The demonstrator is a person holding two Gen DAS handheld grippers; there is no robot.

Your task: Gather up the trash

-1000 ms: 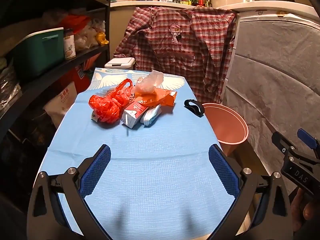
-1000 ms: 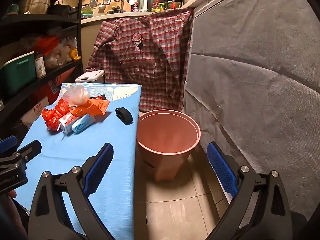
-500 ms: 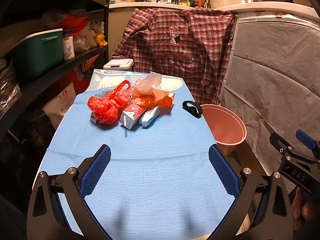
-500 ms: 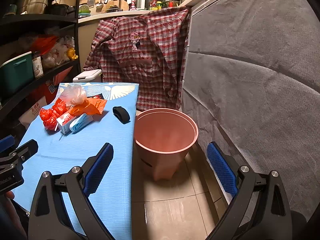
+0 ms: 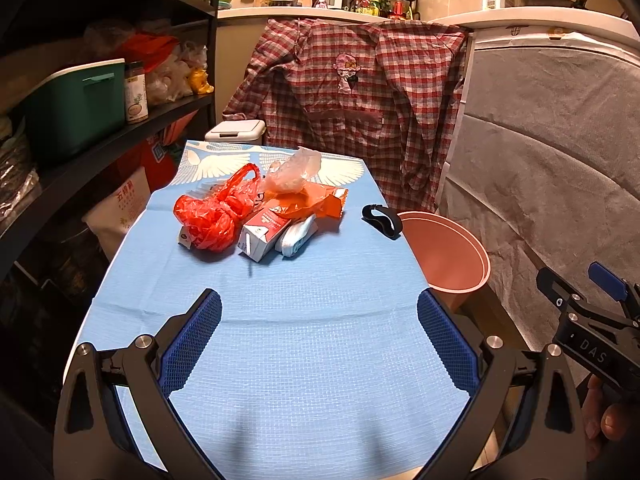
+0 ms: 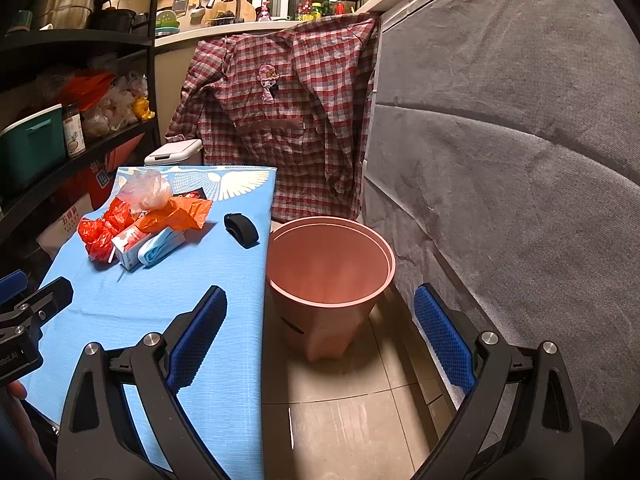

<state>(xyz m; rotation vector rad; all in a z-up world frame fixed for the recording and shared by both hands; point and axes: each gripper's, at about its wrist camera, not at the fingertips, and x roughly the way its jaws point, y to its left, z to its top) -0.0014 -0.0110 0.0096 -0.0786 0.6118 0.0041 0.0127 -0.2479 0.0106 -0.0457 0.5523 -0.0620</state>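
Note:
A pile of trash lies on the blue-clothed table point(image 5: 304, 344): a red plastic bag point(image 5: 214, 216), a small red-and-white carton point(image 5: 262, 232), a pale blue-white wrapper point(image 5: 298, 235), an orange wrapper point(image 5: 316, 202) and a clear crumpled bag point(image 5: 294, 170). The pile also shows in the right wrist view point(image 6: 140, 224). A black strap point(image 5: 381, 220) lies near the table's right edge. A pink bin point(image 6: 330, 276) stands on the floor right of the table. My left gripper point(image 5: 318, 334) is open and empty over the near table. My right gripper point(image 6: 320, 330) is open and empty, in front of the bin.
A plaid shirt point(image 5: 352, 96) hangs behind the table. Dark shelves point(image 5: 96, 128) with a green box point(image 5: 76, 100) and bags run along the left. A grey covered mattress point(image 6: 512, 160) stands close on the right. A white lidded bin point(image 5: 236, 131) sits behind the table.
Both views have shifted slightly: the trash pile and the bin sit a little farther off and lower left. Both grippers stay open and empty.

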